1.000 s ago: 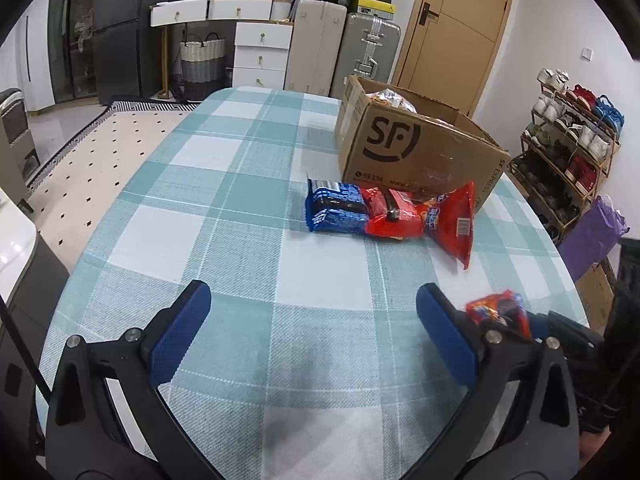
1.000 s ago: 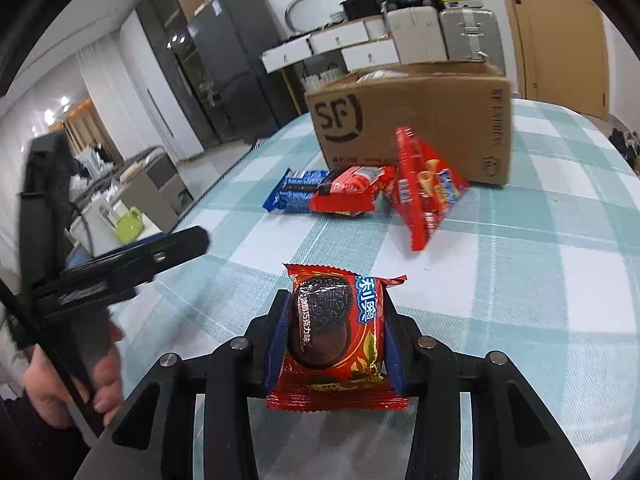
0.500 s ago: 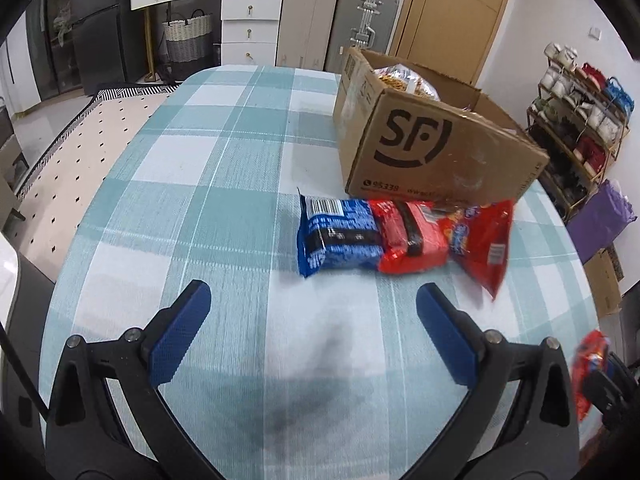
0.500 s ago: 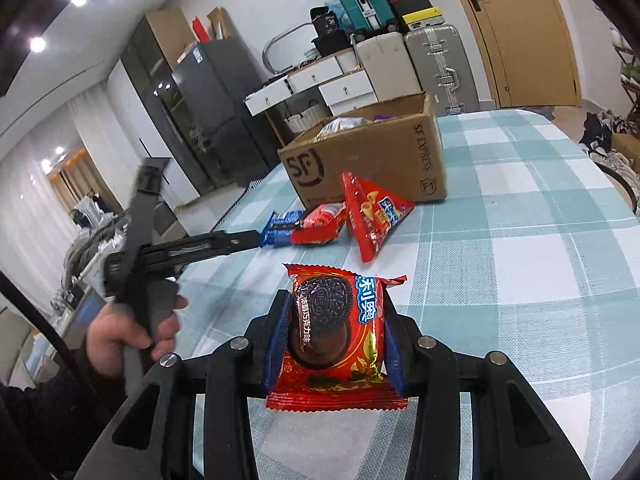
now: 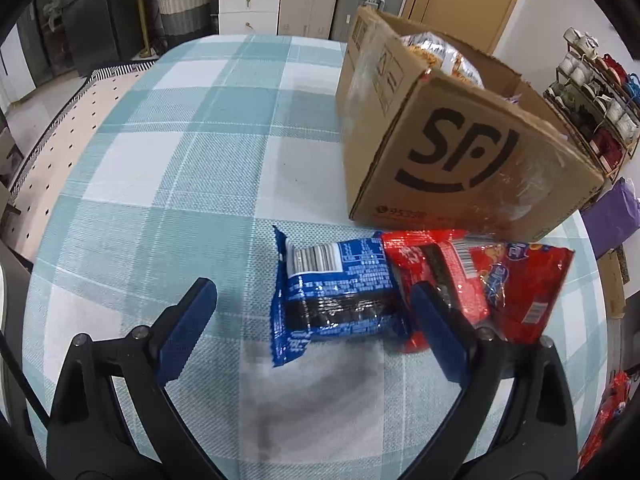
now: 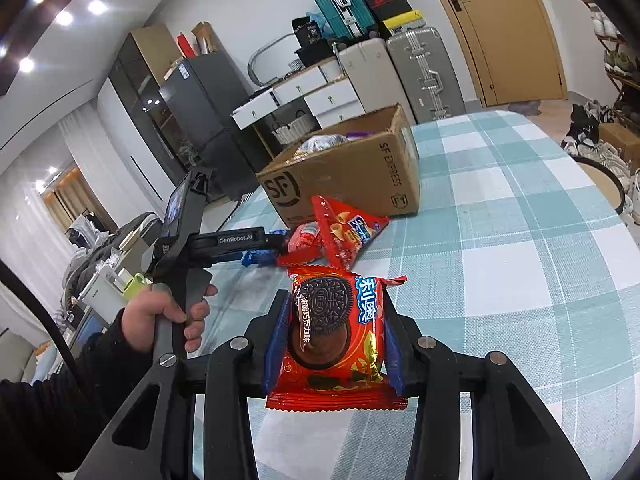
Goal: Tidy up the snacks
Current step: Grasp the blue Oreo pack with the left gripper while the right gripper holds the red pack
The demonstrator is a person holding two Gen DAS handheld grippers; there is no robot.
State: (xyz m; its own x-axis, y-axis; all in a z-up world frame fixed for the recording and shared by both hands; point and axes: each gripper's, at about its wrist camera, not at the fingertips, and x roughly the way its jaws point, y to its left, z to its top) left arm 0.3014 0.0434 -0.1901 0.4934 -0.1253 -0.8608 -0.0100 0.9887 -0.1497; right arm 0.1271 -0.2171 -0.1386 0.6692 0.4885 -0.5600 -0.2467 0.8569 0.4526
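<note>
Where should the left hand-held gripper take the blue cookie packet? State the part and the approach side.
Grip the blue cookie packet across its short width, over the middle, coming down from above. It lies flat on the tablecloth with its left side clear; its right edge is overlapped by the red cookie packet, so one finger must slip in there. The left hand-held gripper, jaws just closing, already straddles it.

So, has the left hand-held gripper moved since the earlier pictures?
Yes. The left hand-held gripper advanced toward the SF cardboard box, now straddling the blue cookie pack, jaws just closing slightly.
</note>
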